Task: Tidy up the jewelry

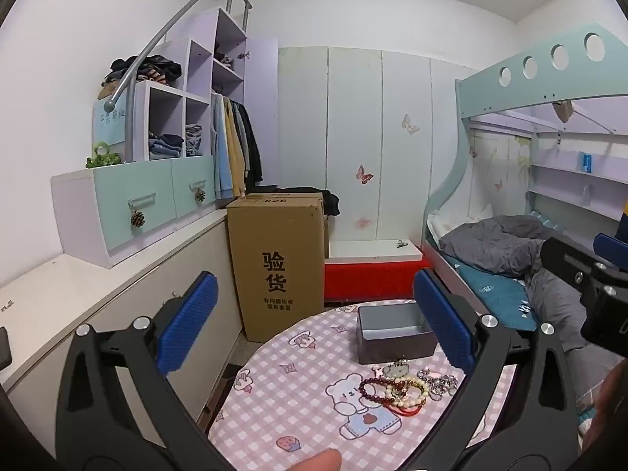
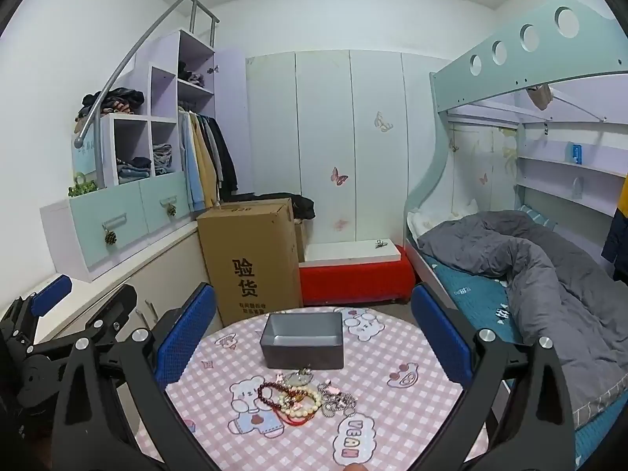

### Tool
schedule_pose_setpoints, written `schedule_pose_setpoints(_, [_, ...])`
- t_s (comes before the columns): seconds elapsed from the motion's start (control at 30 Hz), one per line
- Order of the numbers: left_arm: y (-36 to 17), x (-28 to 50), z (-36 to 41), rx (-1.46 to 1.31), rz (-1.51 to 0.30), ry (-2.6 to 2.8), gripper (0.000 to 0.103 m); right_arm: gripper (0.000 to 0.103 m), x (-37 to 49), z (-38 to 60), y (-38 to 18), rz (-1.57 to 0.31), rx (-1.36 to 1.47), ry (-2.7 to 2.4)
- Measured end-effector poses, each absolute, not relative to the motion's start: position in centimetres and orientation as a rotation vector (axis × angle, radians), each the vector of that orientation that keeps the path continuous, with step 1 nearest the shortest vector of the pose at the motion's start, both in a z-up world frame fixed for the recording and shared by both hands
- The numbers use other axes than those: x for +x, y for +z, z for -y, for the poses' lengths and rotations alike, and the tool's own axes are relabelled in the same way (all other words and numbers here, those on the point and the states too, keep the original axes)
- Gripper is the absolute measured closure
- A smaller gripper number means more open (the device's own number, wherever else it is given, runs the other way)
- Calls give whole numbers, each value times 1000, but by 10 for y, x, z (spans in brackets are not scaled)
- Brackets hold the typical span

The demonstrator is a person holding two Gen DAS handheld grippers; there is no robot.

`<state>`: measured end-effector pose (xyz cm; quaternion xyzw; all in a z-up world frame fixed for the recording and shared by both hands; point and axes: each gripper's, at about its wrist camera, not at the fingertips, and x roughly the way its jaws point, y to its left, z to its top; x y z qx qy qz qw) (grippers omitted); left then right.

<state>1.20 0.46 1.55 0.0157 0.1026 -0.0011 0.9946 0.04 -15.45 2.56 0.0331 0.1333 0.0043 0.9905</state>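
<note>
Here, the bunk bed (image 2: 510, 125) fills the right side of the frame, with a grey quilt (image 2: 522, 259) bunched on the lower mattress. The white wardrobe doors (image 2: 345, 137) span the centre background. A stepped shelf unit (image 2: 157, 125) with folded clothes occupies the upper left. A tall cardboard box (image 2: 251, 259) stands left of centre, beside a red bench (image 2: 353, 278).

The round table (image 2: 392, 353), covered with a pink checked cloth, sits in the lower centre of both views. A grey open-topped box (image 2: 302, 339) stands toward its far side and appears empty. The jewelry pile (image 2: 302, 398) lies on the cloth just in front of the box, lower centre in the right wrist view and lower right of centre in the left wrist view. It includes a dark red bead bracelet (image 1: 375, 386), a pearl bracelet (image 1: 408, 394) and silver chains (image 1: 441, 382).

The left gripper (image 1: 314, 329) hovers above the table, jaws spread wide with nothing between them. The right gripper (image 2: 314, 333) is likewise released, its blue pads (image 2: 184, 333) clear of the box and the jewelry.
</note>
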Motion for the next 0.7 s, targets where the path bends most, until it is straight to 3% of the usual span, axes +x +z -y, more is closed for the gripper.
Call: schedule_pose_setpoints(0.7, [15,37,-1,24,-192,-13,6,8,18,160,20,-244,48,9])
